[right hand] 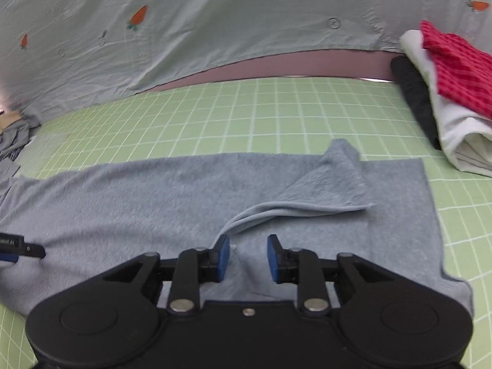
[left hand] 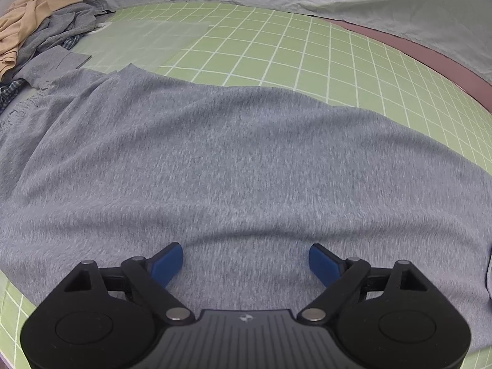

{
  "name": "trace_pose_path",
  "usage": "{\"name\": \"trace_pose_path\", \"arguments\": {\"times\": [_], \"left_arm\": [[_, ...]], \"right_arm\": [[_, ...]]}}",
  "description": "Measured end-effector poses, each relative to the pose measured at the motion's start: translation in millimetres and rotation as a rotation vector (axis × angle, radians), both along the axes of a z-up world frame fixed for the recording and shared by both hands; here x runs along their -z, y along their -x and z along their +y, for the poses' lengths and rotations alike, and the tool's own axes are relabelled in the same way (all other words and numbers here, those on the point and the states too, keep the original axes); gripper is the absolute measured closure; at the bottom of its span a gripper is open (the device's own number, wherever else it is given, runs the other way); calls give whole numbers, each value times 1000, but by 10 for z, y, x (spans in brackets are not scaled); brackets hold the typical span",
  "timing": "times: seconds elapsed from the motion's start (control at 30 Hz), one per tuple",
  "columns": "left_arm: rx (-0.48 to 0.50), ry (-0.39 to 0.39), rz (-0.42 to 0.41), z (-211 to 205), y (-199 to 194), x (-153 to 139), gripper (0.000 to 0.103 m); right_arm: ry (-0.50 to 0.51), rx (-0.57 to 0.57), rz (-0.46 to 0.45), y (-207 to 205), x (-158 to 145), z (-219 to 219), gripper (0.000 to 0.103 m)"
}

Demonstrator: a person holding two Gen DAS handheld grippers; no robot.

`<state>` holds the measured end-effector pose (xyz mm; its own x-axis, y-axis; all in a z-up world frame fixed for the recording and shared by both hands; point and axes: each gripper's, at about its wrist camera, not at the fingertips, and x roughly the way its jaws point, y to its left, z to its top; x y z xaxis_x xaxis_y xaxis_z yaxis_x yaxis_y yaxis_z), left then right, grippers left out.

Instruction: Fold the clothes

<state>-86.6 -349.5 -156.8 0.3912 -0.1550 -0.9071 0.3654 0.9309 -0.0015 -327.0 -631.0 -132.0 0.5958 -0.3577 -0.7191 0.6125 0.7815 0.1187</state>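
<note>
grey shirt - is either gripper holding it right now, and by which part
Nothing is held. The left gripper and right gripper are both open above the grey shirt.

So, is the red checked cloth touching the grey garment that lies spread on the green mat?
Apart. The right wrist view shows the red checked cloth atop a folded stack, with bare green mat separating that stack from the grey garment.

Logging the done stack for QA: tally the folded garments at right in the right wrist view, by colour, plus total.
Red: 1
White: 1
Black: 1
Total: 3
</note>
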Motion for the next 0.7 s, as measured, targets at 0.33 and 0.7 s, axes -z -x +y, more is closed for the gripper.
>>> {"name": "trace_pose_path", "arguments": {"times": [0.33, 0.7], "left_arm": [[12, -20, 11, -72, 8, 38, 3], [16, -26, 26, -88, -7, 44, 0]], "right_arm": [[9, 511, 83, 1117, 264, -644, 58], [-88, 584, -22, 1319, 384, -585, 103]]}}
